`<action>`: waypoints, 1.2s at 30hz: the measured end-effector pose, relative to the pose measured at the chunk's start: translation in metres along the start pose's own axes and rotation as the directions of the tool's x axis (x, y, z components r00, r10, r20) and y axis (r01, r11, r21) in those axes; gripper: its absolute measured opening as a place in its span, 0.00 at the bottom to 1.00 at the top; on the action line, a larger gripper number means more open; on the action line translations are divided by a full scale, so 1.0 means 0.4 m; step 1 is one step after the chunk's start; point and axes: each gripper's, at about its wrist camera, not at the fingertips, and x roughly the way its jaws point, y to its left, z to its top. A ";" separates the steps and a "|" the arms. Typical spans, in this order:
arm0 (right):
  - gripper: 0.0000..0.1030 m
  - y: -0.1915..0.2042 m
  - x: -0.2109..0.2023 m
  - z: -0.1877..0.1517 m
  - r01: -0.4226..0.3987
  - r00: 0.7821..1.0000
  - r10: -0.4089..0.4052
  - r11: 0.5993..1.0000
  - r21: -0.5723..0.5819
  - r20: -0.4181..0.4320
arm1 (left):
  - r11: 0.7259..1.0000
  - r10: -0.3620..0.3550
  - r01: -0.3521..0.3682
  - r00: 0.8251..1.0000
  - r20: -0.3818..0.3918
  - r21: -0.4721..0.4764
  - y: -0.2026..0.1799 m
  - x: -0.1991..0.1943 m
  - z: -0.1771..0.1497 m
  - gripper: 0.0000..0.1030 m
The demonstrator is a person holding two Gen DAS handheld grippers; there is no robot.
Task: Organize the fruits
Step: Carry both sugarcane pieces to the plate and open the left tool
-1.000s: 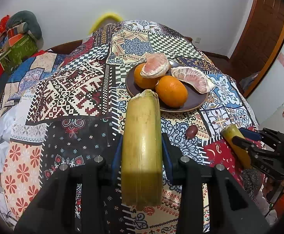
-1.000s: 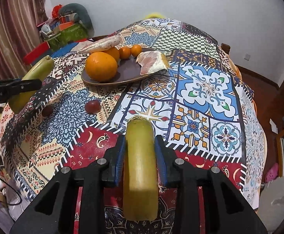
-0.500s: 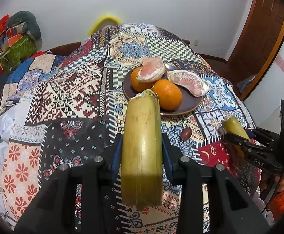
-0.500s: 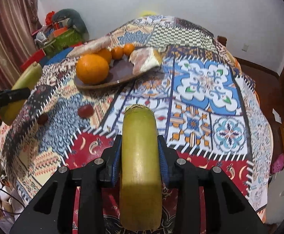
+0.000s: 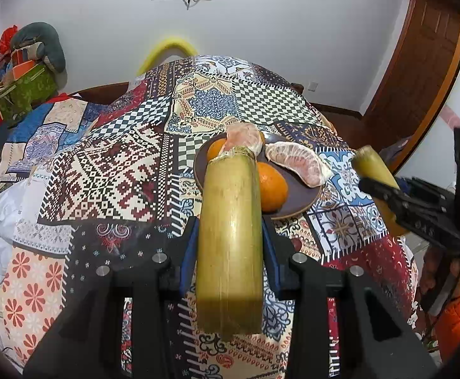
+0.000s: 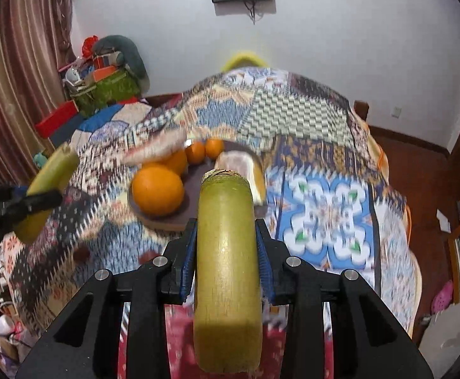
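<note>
My left gripper (image 5: pixel 229 233) is shut on a yellow-green sugarcane piece (image 5: pixel 230 189) held above the patchwork cloth, just short of the dark plate (image 5: pixel 305 203). The plate carries oranges (image 5: pixel 272 186) and peeled pomelo segments (image 5: pixel 299 164). In the right wrist view my right gripper (image 6: pixel 226 233) is shut on a second sugarcane piece (image 6: pixel 226 284), also raised, with the plate's rim (image 6: pixel 163 221) and a large orange (image 6: pixel 157 189) just beyond its tip. Each gripper shows in the other's view: the right gripper (image 5: pixel 403 202) and the left gripper (image 6: pixel 24 202).
A small dark red fruit (image 6: pixel 81 254) lies on the cloth near the plate. Boxes and a green bag (image 5: pixel 24 91) are stacked off the table's far left. A wooden door (image 5: pixel 419 79) stands at the right. A hand in an orange sleeve (image 5: pixel 457 303) holds the right gripper.
The right gripper has risen and moved toward the plate with its sugarcane; its view is now blurred. The left gripper stays almost in place, tipped up slightly.
</note>
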 end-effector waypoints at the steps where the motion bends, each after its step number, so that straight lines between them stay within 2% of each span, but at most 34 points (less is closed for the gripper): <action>1: 0.30 0.002 0.005 0.014 -0.002 1.000 0.002 1.000 0.000 0.007 | 1.000 -0.002 0.002 1.000 0.001 0.000 0.000 0.004 0.005 0.37; 7: 0.30 0.023 0.049 0.090 -0.019 0.999 0.019 1.000 -0.011 0.039 | 1.000 -0.001 0.001 1.000 0.013 0.013 -0.001 0.022 0.036 0.37; 14: 0.30 0.036 0.127 0.145 -0.016 1.000 0.017 0.999 -0.044 0.023 | 1.000 0.001 0.000 1.000 0.028 0.000 0.020 0.051 0.081 0.37; 26: 0.30 0.042 0.267 0.131 -0.074 0.992 0.068 0.996 -0.053 -0.107 | 1.000 -0.013 0.013 1.000 0.008 -0.006 0.032 0.123 0.104 0.37; 32: 0.30 0.058 0.297 0.122 -0.077 0.987 0.065 0.994 -0.077 -0.145 | 1.000 -0.007 0.007 1.000 0.000 0.007 0.019 0.137 0.107 0.37; 36: 0.30 0.058 0.284 0.126 -0.083 0.989 0.072 0.993 -0.084 -0.133 | 1.000 -0.010 0.010 1.000 -0.001 0.009 0.006 0.140 0.112 0.37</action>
